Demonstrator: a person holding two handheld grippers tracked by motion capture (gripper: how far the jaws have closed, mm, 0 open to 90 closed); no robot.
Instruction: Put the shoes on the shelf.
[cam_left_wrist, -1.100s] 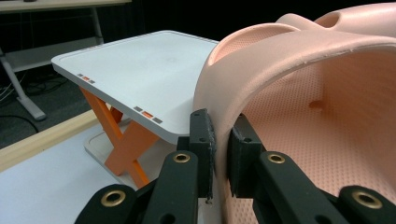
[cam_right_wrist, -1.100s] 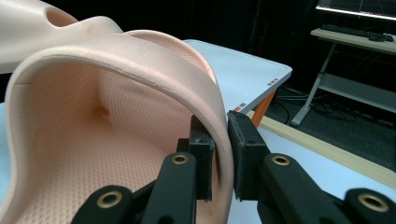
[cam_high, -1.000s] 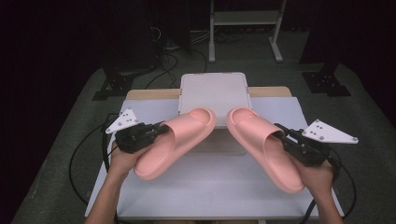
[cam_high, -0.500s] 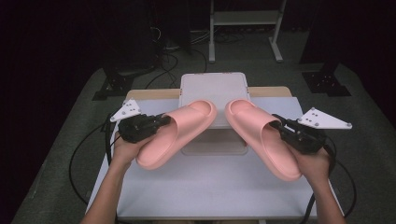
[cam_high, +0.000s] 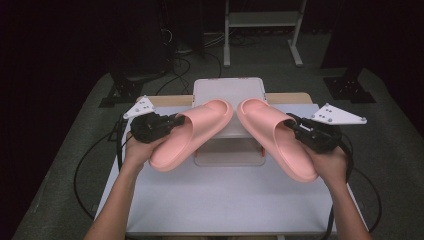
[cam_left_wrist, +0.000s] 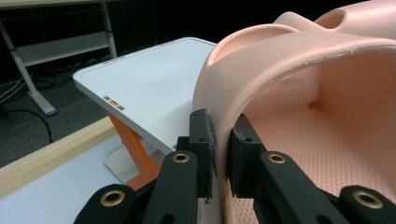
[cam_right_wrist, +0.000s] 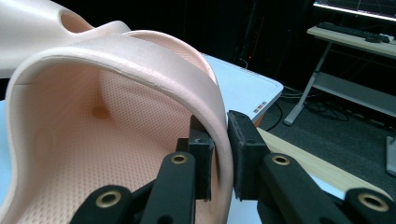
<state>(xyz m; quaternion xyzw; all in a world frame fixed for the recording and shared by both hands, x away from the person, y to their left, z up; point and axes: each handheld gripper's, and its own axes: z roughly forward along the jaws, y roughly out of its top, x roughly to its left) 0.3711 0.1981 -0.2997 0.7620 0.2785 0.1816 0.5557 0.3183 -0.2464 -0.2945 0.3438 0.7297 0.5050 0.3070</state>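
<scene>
Across the lower half of the high view, white desk, with a wooden strip along its far edge. At frame centre, white tilted stand on orange legs (orange seen in the left gripper view), on the desk's far part. Left of centre, left pink slipper, lifted above the desk, toe pointing to the upper right over the stand's near edge, heel toward the lower left. Right of centre, right pink slipper, lifted likewise, toe to the upper left, heel to the lower right; toes near each other, not touching. At the left slipper's outer side, left gripper, fingers clamped narrow on the strap's edge, one pad inside, one outside. At the right slipper's outer side, right gripper, fingers pinched the same way on that strap's wall.
</scene>
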